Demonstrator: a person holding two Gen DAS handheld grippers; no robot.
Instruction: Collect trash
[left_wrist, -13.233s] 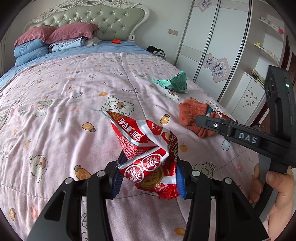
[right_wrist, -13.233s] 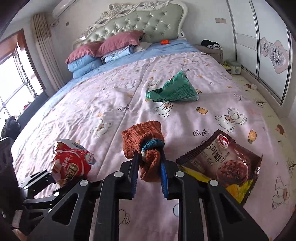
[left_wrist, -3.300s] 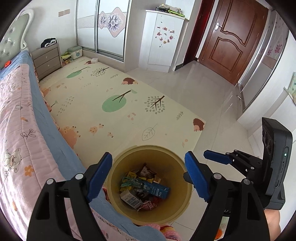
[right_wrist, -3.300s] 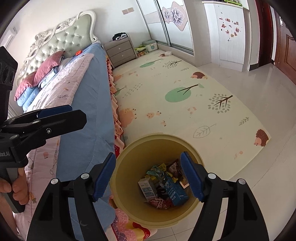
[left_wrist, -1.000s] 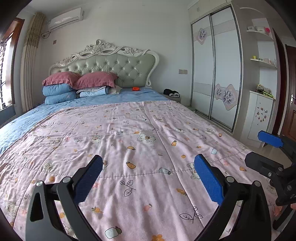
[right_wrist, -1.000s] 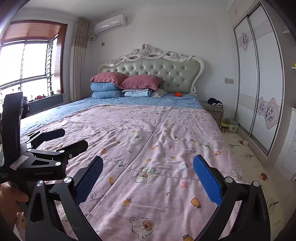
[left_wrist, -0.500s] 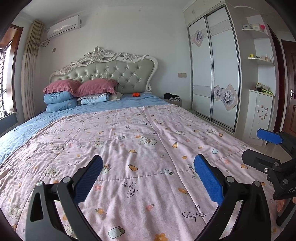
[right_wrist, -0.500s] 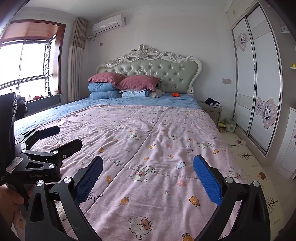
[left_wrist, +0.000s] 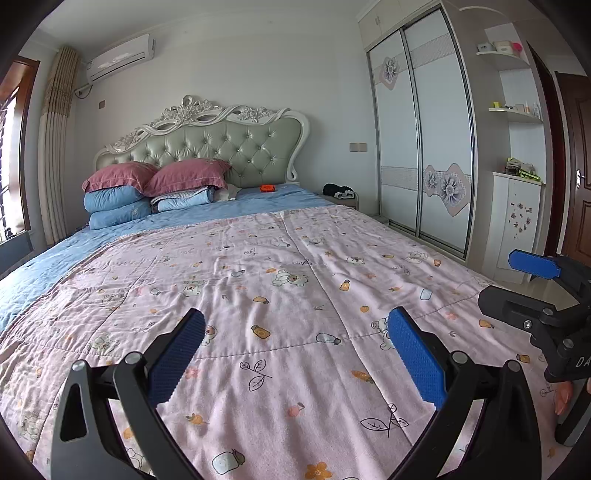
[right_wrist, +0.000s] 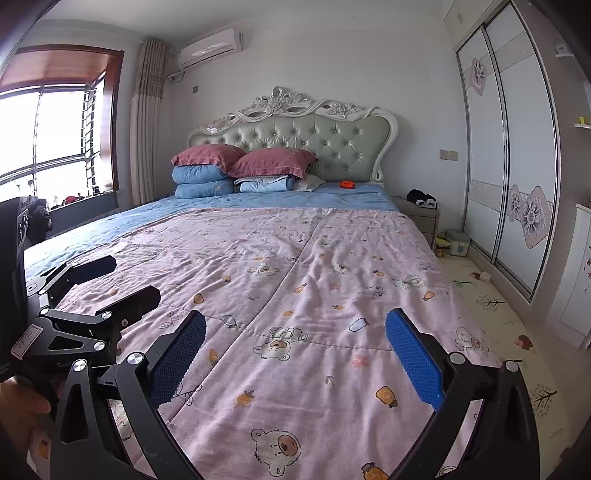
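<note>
Both views face the pink cartoon-print quilt (left_wrist: 288, 295) on the bed with the tufted green headboard (left_wrist: 221, 147).

Left tool (left_wrist: 295, 354): blue-padded jaws spread wide, nothing between them, held above the near end of the quilt. Right tool (right_wrist: 293, 354): likewise wide apart and holding nothing, to the right of the left one and just beside it.

Trash: no wrapper or packet visible anywhere on the quilt in either view, so no orientation or long axis can be recorded. The only small loose item is an orange object (right_wrist: 347, 184) at the far end, near the maroon pillows (right_wrist: 243, 157); too small to identify.

Judgement: collection from the bed looks finished, or nearly so. To do this step well, sweep both cameras slowly over the quilt edges and the floor mat (right_wrist: 491, 306) at right, keeping the jaws wide for any remaining piece.
</note>
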